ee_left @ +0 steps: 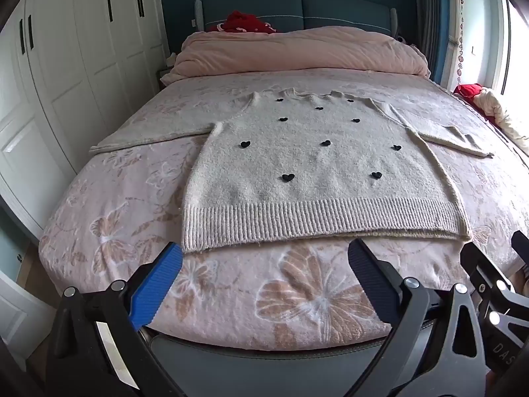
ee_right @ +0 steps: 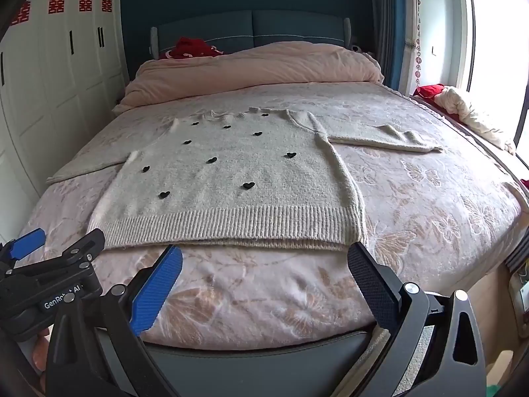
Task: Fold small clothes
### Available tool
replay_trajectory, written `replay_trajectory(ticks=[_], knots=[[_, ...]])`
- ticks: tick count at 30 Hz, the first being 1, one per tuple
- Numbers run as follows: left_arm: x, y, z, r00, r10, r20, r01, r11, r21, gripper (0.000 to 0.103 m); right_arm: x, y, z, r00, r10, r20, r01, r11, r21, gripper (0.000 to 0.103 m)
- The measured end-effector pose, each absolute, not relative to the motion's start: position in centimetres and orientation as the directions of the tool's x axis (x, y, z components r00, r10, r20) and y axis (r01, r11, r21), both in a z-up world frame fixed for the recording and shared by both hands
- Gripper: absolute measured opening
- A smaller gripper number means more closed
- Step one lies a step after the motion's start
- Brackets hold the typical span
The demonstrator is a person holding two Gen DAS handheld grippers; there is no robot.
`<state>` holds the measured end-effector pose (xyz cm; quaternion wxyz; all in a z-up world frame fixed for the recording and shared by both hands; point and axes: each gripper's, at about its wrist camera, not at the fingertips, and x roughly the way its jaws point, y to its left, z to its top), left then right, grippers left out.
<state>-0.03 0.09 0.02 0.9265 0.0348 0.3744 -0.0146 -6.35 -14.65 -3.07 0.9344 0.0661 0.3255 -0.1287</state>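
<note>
A cream knit sweater [ee_left: 314,172] with small black hearts lies flat, front up, on the bed, both sleeves spread out sideways. It also shows in the right wrist view [ee_right: 224,178]. Its ribbed hem [ee_left: 297,221] faces me. My left gripper [ee_left: 264,258] is open and empty, just short of the hem near its left half. My right gripper [ee_right: 264,261] is open and empty, just short of the hem's right half [ee_right: 264,228]. The left gripper [ee_right: 49,258] also shows at the left of the right wrist view.
The bed [ee_left: 231,297] has a pink butterfly-print cover. A pink duvet [ee_left: 297,53] is bunched at the headboard with a red item [ee_left: 244,21] behind it. White wardrobes [ee_left: 66,66] stand left. Red and cream cloths [ee_right: 463,106] lie by the window on the right.
</note>
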Motion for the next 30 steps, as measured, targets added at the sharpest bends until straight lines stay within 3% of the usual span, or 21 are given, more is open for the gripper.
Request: replay_trajectory(ticks=[30], knots=[[-0.11,-0.53,-0.41,0.711,0.007,-0.704,0.066,0.995,0.076,0.098,-6.47,-14.29,-2.99,0.756,-0.173,-0.632,0.261,0.964,0.049,0.098]])
